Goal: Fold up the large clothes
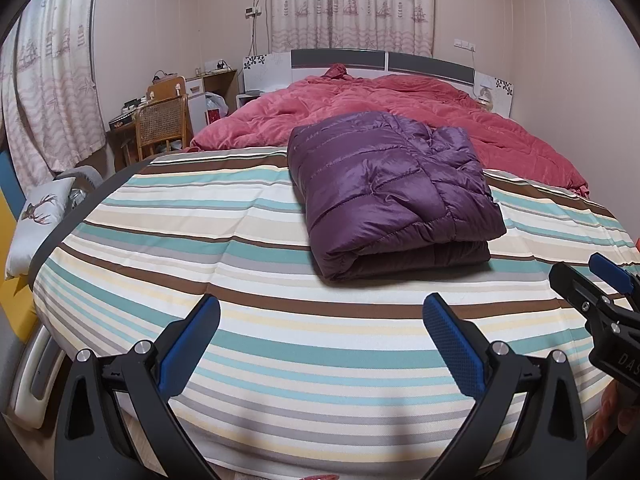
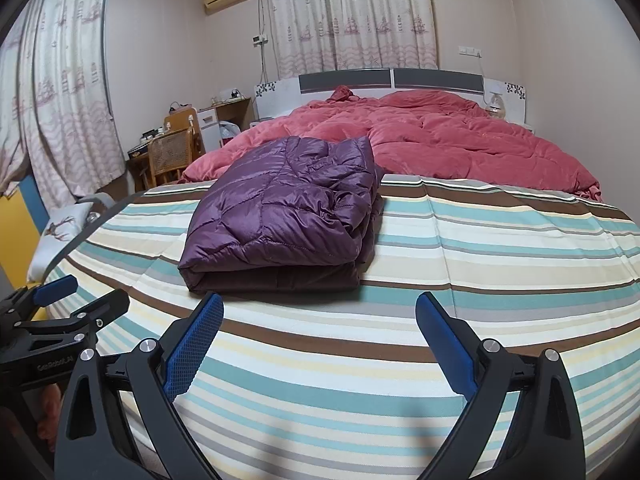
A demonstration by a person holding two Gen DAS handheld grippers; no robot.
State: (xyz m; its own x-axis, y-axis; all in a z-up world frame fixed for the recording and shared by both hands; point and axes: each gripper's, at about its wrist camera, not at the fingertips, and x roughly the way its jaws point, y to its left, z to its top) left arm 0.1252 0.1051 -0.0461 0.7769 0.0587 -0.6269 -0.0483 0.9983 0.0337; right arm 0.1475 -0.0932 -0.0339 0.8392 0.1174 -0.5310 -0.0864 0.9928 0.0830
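A purple quilted jacket [image 1: 384,192] lies folded into a thick rectangle on the striped bed sheet [image 1: 240,272]; the right wrist view shows the jacket [image 2: 284,216] left of centre. My left gripper [image 1: 320,308] hovers open over the sheet, short of the jacket's near edge, with nothing between its blue pads [image 1: 452,344]. My right gripper [image 2: 320,308] is open too, just in front of the jacket's folded edge and empty. Each gripper shows at the edge of the other's view: the right gripper [image 1: 600,280] and the left gripper [image 2: 64,300].
A rumpled red duvet [image 1: 420,112] covers the far half of the bed up to the headboard [image 1: 380,60]. A wicker chair [image 1: 162,128] and a cluttered desk stand at the left. A deer-print pillow [image 1: 38,212] lies beside the bed. Curtains hang behind and left.
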